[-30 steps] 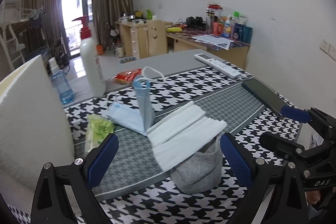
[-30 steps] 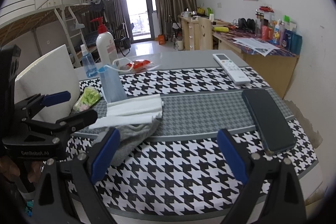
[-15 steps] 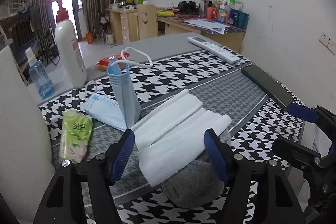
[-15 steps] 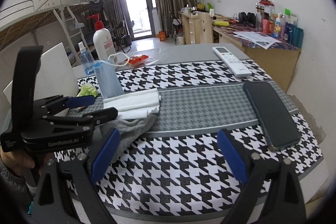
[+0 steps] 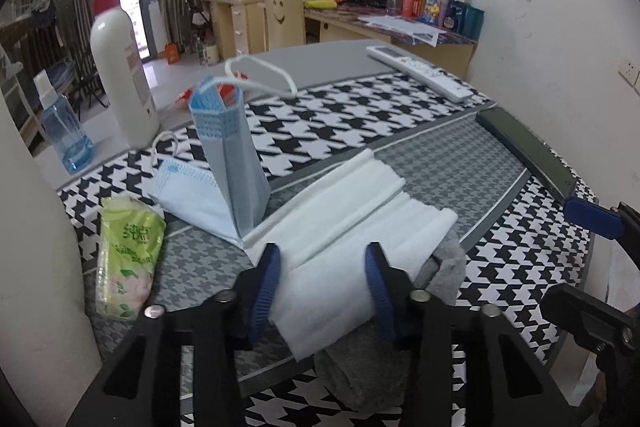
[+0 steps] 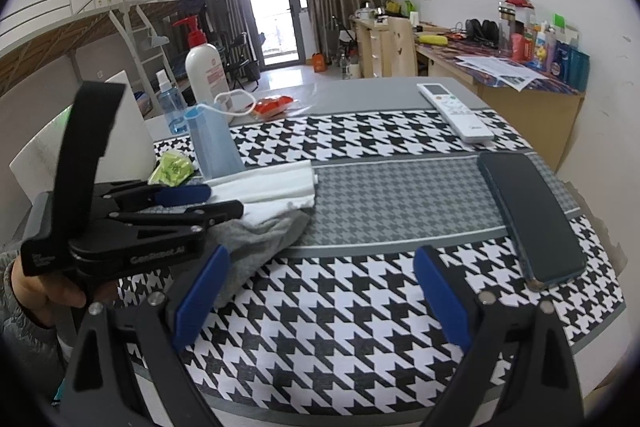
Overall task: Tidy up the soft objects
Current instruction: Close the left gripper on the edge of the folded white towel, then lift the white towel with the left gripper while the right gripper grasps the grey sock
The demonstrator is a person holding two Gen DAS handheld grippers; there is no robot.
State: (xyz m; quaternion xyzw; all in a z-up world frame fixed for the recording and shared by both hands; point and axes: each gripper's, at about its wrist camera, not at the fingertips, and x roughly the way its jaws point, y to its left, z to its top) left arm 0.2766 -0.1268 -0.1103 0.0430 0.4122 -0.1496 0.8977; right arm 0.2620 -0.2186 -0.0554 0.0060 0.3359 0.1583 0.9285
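Left gripper (image 5: 322, 273) straddles the near end of the folded white cloth (image 5: 360, 223); its jaws have just been closing, cloth between them, though pad contact cannot be confirmed from this angle. Right gripper (image 6: 320, 301) hangs released over bare houndstooth bench (image 6: 360, 307), nothing between its fingers. White cloth lies atop a grey sock (image 5: 368, 375), beside the blue face masks (image 5: 228, 167).

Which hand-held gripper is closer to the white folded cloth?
Left. The left hand-held gripper has been closing around the white folded cloth, which lies between its fingers. The right hand-held gripper hovers open over bare tablecloth, apart from the cloth.
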